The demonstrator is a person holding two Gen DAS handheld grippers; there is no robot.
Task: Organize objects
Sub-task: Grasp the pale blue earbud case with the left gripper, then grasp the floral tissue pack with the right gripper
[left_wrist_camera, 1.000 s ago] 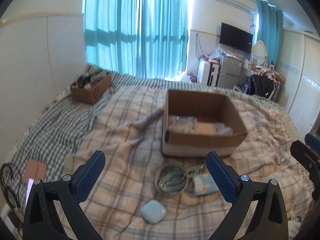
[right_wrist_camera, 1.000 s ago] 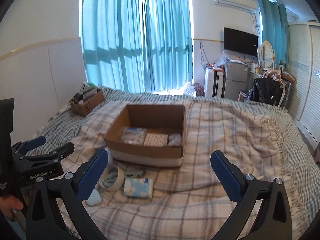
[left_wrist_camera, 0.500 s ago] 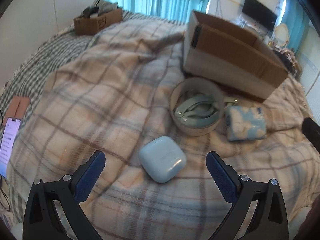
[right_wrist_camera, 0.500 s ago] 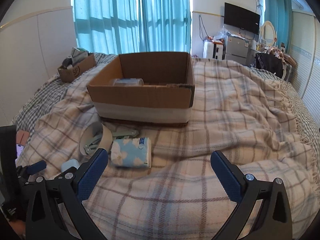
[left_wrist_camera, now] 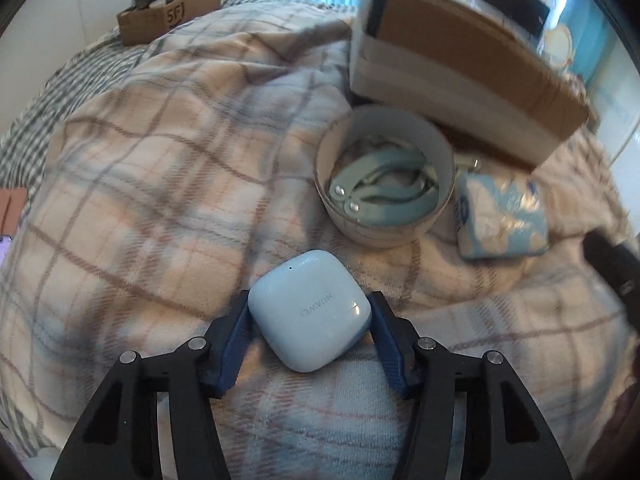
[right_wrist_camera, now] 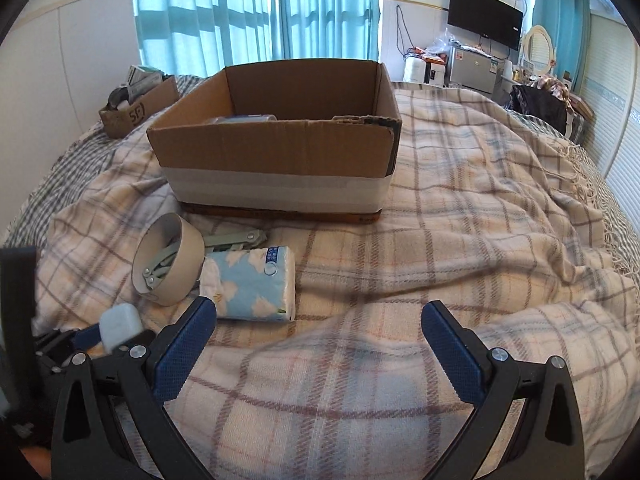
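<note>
My left gripper (left_wrist_camera: 310, 316) is shut on a pale blue earbud case (left_wrist_camera: 308, 310) that lies on the plaid blanket; it also shows in the right wrist view (right_wrist_camera: 120, 326). Just beyond it stands a tape roll (left_wrist_camera: 384, 204) with a green folded tool inside, and a blue tissue pack (left_wrist_camera: 502, 218) lies to its right. An open cardboard box (right_wrist_camera: 276, 140) with some items inside stands behind them. My right gripper (right_wrist_camera: 320, 324) is open and empty, low over the blanket, right of the tissue pack (right_wrist_camera: 250, 284) and the tape roll (right_wrist_camera: 168, 264).
A small cardboard box (left_wrist_camera: 170, 10) of odds and ends sits at the far left of the bed. A phone and a brown card lie at the left edge of the bed. The plaid blanket (right_wrist_camera: 460, 240) spreads rumpled to the right. Furniture and a TV stand at the far wall.
My left gripper dropped down and forward to the earbud case and closed on it. My right gripper moved lower and closer to the tissue pack, still open.
</note>
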